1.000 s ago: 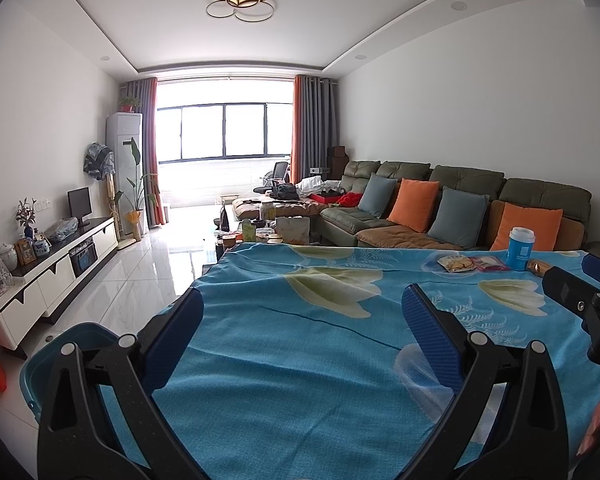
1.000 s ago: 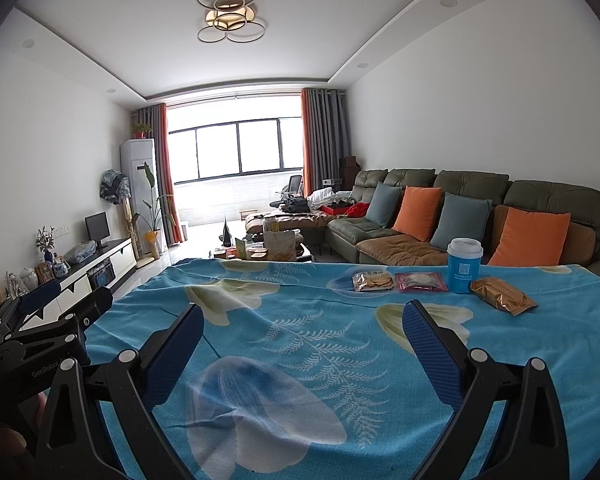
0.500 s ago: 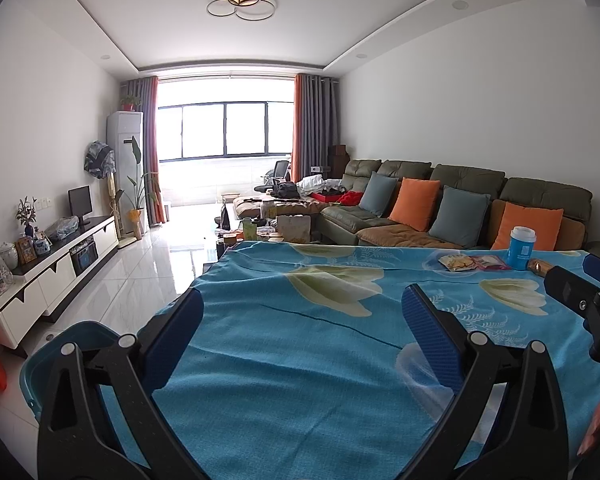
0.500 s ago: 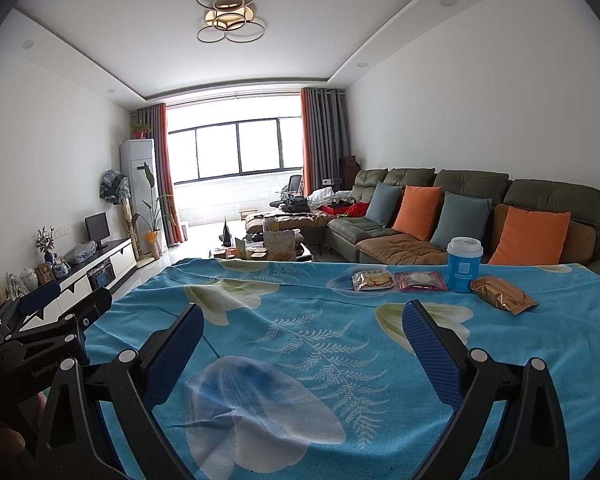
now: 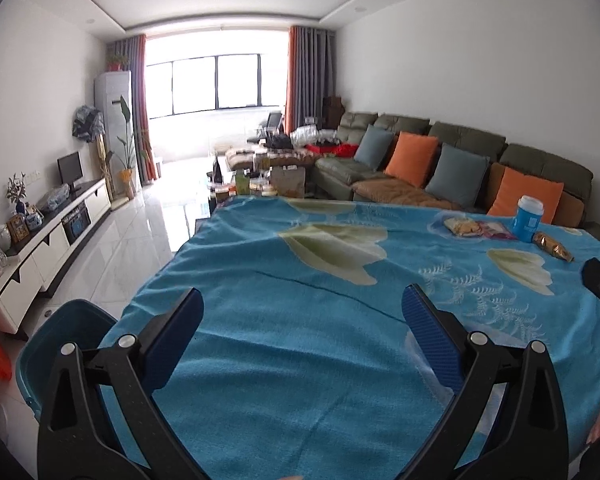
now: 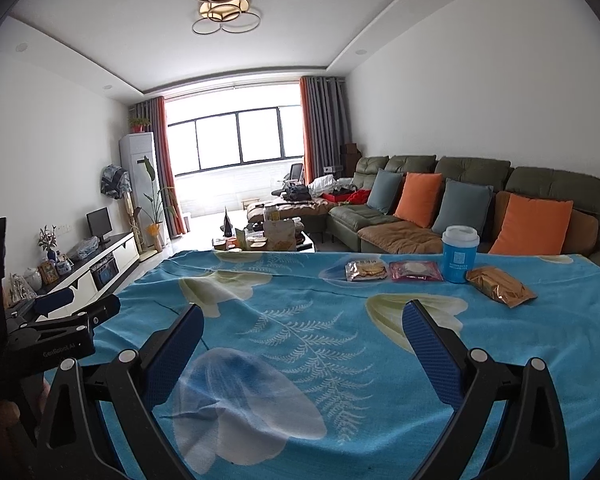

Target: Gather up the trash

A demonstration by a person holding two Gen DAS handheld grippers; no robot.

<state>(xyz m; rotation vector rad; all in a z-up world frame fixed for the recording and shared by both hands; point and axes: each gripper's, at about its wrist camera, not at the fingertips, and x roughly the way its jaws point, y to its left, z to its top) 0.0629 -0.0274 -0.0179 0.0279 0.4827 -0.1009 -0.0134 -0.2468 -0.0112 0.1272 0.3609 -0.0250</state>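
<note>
My right gripper (image 6: 302,330) hangs wide open over a blue floral tablecloth (image 6: 340,360); a blue cup (image 6: 460,254) and three snack wrappers (image 6: 500,291) lie far ahead.

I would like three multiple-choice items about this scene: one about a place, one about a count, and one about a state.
1. Where does the blue cup stand?
A. between the pink packet and the brown packet
B. on the floor
C. inside the bin

2. How many flat snack packets lie on the blue cloth?
A. one
B. three
C. five

3. In what state is the right gripper?
A. shut on the cup
B. shut on a packet
C. open, holding nothing

Key:
1 A, the cup stands with a packet on each side of it.
2 B, the silver packet, the pink and the brown.
3 C, the fingers stand wide apart over bare cloth.
</note>
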